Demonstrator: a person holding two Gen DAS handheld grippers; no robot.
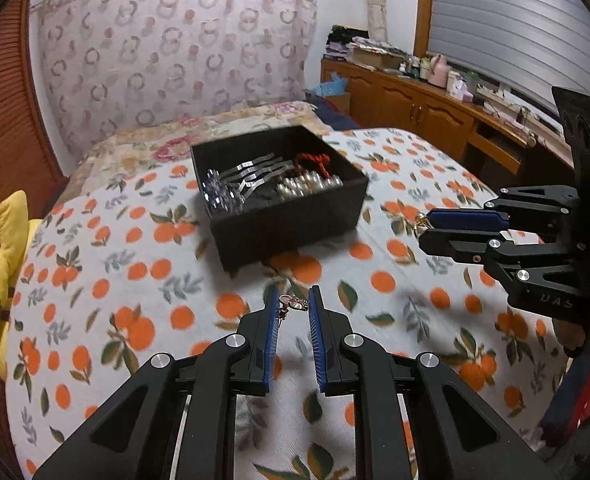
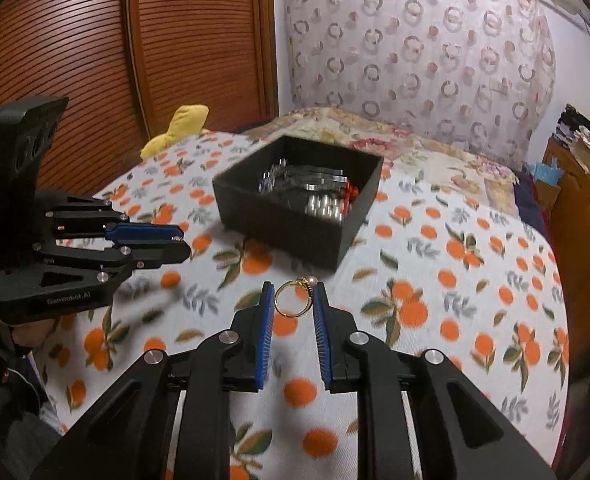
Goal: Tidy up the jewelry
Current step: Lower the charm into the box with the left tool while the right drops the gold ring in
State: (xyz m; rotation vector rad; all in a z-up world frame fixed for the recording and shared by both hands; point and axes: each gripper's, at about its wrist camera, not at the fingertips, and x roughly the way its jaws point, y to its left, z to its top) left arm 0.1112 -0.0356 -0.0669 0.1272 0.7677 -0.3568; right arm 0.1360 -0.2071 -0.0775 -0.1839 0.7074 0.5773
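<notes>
A black open box (image 1: 287,216) sits on the orange-print blanket (image 1: 135,280) and holds silver bracelets (image 1: 251,176), pearly beads (image 1: 311,184) and a red cord (image 1: 313,162). It also shows in the right wrist view (image 2: 291,228). My left gripper (image 1: 293,306) is shut on a small silvery earring (image 1: 291,305), held above the blanket in front of the box. My right gripper (image 2: 295,300) is shut on a gold ring (image 2: 293,299) with a small pearl, also in front of the box. Each gripper shows in the other's view: the right gripper (image 1: 425,226) and the left gripper (image 2: 183,242).
A yellow plush toy (image 1: 9,240) lies at the blanket's left edge. A floral quilt (image 1: 199,132) lies behind the box. A wooden cabinet (image 1: 423,108) with clutter stands at the right. A wooden slatted door (image 2: 95,60) is at the left.
</notes>
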